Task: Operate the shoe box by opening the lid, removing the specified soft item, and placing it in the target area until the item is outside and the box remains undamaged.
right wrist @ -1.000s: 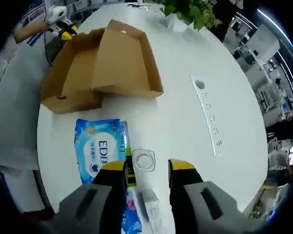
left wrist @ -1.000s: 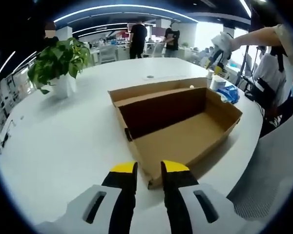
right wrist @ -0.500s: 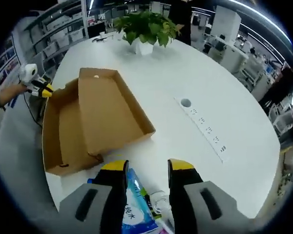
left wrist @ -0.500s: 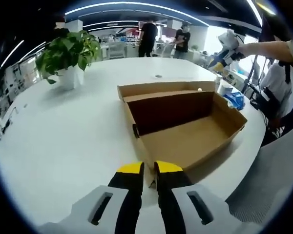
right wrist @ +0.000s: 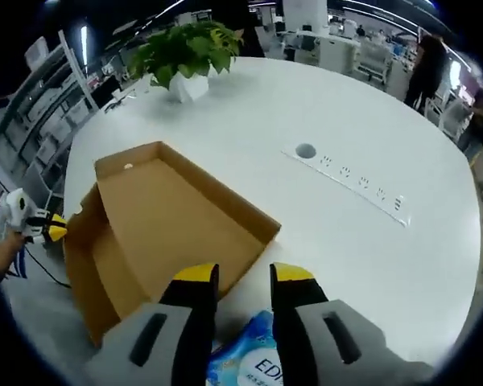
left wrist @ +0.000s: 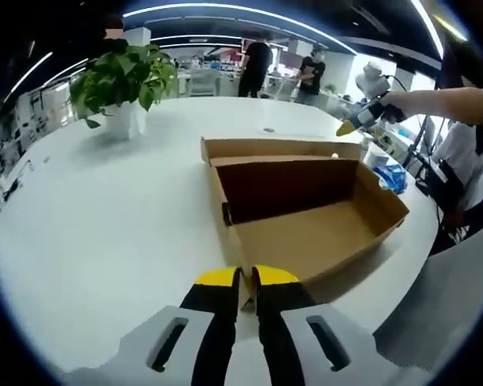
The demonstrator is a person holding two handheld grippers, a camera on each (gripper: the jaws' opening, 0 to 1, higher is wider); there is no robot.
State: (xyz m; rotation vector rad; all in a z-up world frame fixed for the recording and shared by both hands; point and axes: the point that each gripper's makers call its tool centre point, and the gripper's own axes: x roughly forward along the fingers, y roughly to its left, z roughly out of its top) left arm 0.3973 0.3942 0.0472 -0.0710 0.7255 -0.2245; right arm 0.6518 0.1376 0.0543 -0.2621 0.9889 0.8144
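Observation:
The brown cardboard shoe box (left wrist: 306, 217) stands open and empty on the white table, its lid (left wrist: 278, 149) folded back on the far side. My left gripper (left wrist: 246, 277) is shut on the box's near corner. In the right gripper view the same box (right wrist: 169, 225) lies ahead, and the left gripper (right wrist: 52, 231) touches its left corner. My right gripper (right wrist: 244, 277) is open with nothing between its fingers. The blue pack of wipes (right wrist: 258, 366) lies just under it. Seen from the left, the right gripper (left wrist: 356, 122) hovers beyond the box's far right corner, near the wipes (left wrist: 391, 175).
A potted plant (left wrist: 122, 80) (right wrist: 185, 52) stands at the far side of the round white table (left wrist: 105, 225). A socket strip (right wrist: 350, 175) and a cable hole (right wrist: 305, 150) are set into the tabletop. People stand in the office behind. The table edge runs close behind the wipes.
My left jaws have drawn together onto the box's near corner. The right gripper has lifted and tilted up from the wipes toward the box, its jaws a little narrower.

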